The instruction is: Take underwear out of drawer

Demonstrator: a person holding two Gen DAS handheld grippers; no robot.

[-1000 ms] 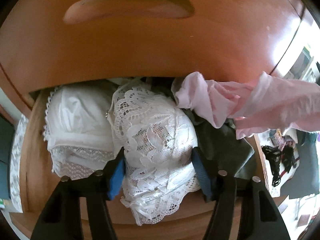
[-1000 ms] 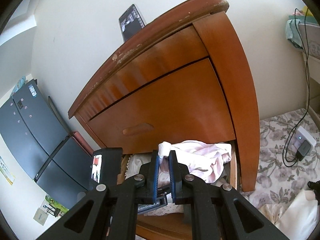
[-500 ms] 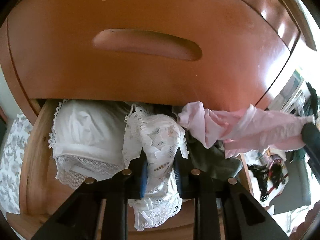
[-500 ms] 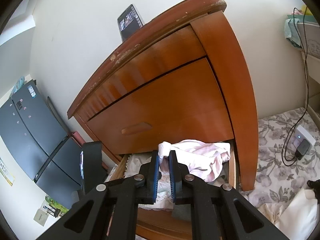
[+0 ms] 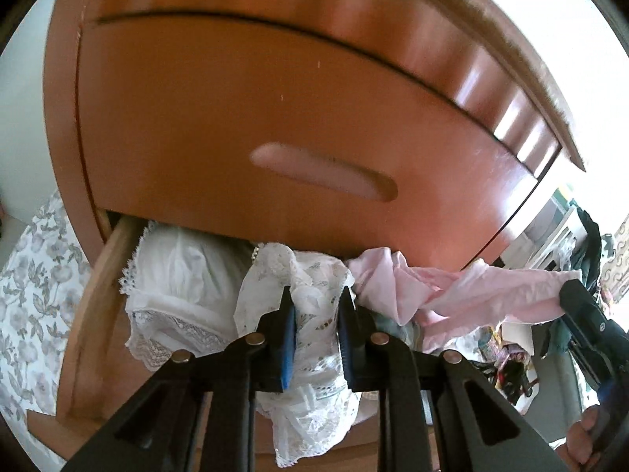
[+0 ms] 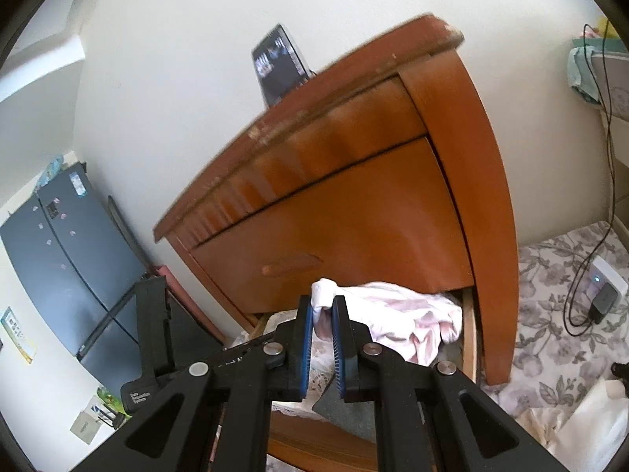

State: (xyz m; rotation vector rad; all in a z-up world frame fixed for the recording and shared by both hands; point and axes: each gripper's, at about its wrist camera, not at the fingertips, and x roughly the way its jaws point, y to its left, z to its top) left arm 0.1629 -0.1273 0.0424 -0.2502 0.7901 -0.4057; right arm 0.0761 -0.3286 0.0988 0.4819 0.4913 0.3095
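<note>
the left gripper (image 5: 314, 330) has its jaws closing on the white lace underwear (image 5: 310, 393), a bunched fold of lace caught between the blue pads (image 5: 289, 338). the lace piece hangs down over the front edge of the open drawer (image 5: 98, 275), partly lifted but with its upper part still among the other clothes. the right gripper (image 6: 323, 338) is clenched on a knot of the pink underwear (image 6: 401, 322), which is stretched from the drawer's right side out to the jaws; in the left wrist view the same pink cloth runs sideways toward the right gripper's black body.

beyond the tongs, a folded white garment with a lace hem (image 5: 173, 279) lies in the drawer's left part, untouched, and some dark cloth (image 6: 346, 409) shows beneath the pink piece. above stands the closed drawer front with its carved handle (image 5: 322, 177), and a phone (image 6: 279, 67) leans on top of the wooden cabinet.

by the look of it the task is in its middle: two pieces are gripped and half drawn out, neither fully clear of the drawer, and at least the white folded garment remains inside.
</note>
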